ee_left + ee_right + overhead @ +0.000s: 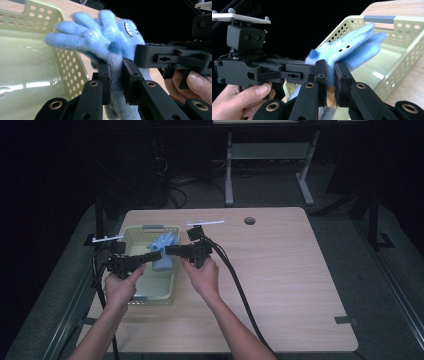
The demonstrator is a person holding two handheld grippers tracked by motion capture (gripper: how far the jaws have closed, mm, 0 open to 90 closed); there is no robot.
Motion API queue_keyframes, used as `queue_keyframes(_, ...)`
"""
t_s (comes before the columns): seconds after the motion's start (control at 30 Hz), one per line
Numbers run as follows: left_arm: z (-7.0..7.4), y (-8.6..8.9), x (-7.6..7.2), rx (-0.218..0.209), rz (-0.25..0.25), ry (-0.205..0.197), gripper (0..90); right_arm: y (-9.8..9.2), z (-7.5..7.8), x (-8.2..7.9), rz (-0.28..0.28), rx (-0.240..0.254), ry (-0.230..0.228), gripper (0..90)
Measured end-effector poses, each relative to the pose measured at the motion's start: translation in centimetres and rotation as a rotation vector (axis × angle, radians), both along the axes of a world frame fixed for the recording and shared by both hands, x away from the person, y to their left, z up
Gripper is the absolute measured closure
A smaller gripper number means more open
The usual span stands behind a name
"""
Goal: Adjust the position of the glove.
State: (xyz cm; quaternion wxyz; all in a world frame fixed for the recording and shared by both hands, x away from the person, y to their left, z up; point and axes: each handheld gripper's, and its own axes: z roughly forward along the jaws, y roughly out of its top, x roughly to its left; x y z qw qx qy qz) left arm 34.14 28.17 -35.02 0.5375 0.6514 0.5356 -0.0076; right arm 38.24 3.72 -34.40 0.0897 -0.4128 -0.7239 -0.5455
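A fuzzy blue plush toy point(163, 249) with small eyes and a toothy mouth hangs over a pale green perforated basket point(134, 292) at the table's left. My left gripper point(159, 256) is shut on the plush toy point(100, 40) from the left, its pads point(106, 82) squeezing the fabric. From the right, my right gripper point(167, 250) is shut on the same plush toy point(347, 50), with its pads point(323, 77) pinching it. The two grippers meet nose to nose above the basket. In the left gripper view the right gripper point(140, 56) presses against the toy's side.
The basket point(37, 67) has a grey handle strip point(379, 19) on its far rim. The wooden table point(280, 270) has a round cable hole point(249, 220) near its far edge. Black cables trail toward the front. A desk frame stands on the floor beyond.
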Motion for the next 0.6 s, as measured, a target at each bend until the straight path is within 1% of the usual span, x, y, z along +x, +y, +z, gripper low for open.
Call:
queue_keyframes(0.03,0.0,0.2,0.0,0.000,0.002,0.001,78.0,0.2,0.0,0.0,0.000,0.000,0.007,82.2)
queue_keyframes(0.07,-0.1,0.3,0.0,-0.002,0.004,0.001,78.0,0.3,-0.1,0.1,0.004,-0.001,-0.001,82.3)
queue_keyframes(0.1,-0.1,0.4,-0.1,-0.002,0.009,0.007,77.9,0.5,-0.1,0.0,0.005,0.002,0.007,82.3)
queue_keyframes(0.13,-0.2,0.6,-0.1,-0.001,0.009,0.008,77.9,0.7,-0.1,0.1,0.007,0.002,-0.002,82.4)
queue_keyframes(0.17,-0.2,0.7,-0.1,-0.002,0.010,0.009,78.0,0.9,-0.1,0.1,0.010,0.000,0.003,82.4)
queue_keyframes(0.2,-0.3,0.9,-0.1,-0.003,0.012,0.016,77.9,1.1,-0.1,0.2,0.012,0.003,-0.004,82.5)
queue_keyframes(0.33,-0.6,1.4,-0.1,-0.005,0.018,0.021,77.9,1.8,-0.3,0.3,0.014,-0.002,-0.003,82.8)
queue_keyframes(0.4,-0.7,1.7,-0.1,0.001,0.018,0.023,77.9,2.1,-0.4,0.4,0.019,-0.001,-0.002,82.8)
queue_keyframes(0.43,-0.7,1.8,-0.2,-0.004,0.025,0.030,77.9,2.3,-0.4,0.3,0.018,0.002,0.010,82.9)
queue_keyframes(0.53,-0.9,2.2,-0.2,-0.003,0.032,0.033,77.9,2.7,-0.6,0.5,0.024,0.001,0.010,83.0)
queue_keyframes(0.6,-1.0,2.5,-0.1,0.001,0.031,0.036,77.9,3.0,-0.7,0.5,0.024,0.004,0.022,83.1)
